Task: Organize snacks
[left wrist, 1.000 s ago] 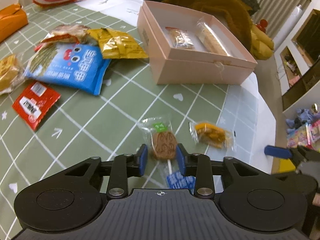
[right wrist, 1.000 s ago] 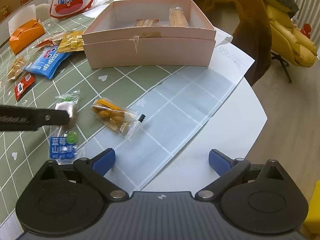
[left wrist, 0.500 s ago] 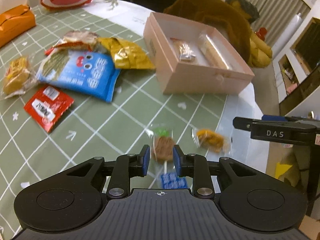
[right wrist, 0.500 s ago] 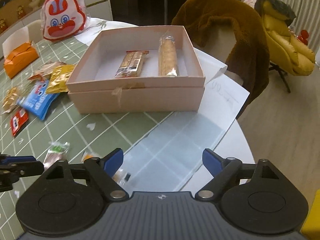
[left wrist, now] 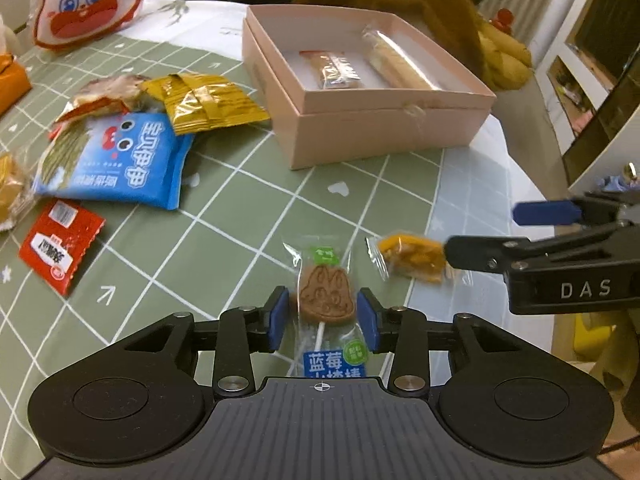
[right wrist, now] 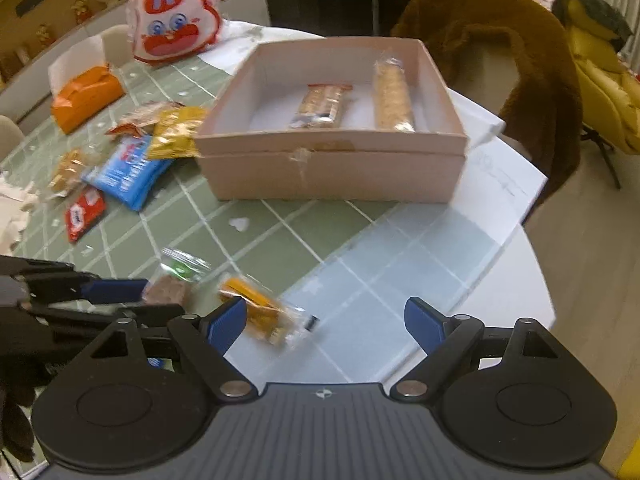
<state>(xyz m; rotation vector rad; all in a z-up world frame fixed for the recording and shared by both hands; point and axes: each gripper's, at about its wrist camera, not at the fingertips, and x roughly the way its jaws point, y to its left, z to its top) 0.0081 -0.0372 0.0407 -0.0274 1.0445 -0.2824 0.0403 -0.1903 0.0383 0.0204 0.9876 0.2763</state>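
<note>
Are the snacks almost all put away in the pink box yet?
Not yet. Two wrapped bars lie in the pink box. The left gripper is open around the brown lollipop; the right gripper is open over the orange snack. The blue, gold and red packets wait on the table.

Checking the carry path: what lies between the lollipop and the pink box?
Only bare green tablecloth between lollipop and box, per left wrist view.
</note>
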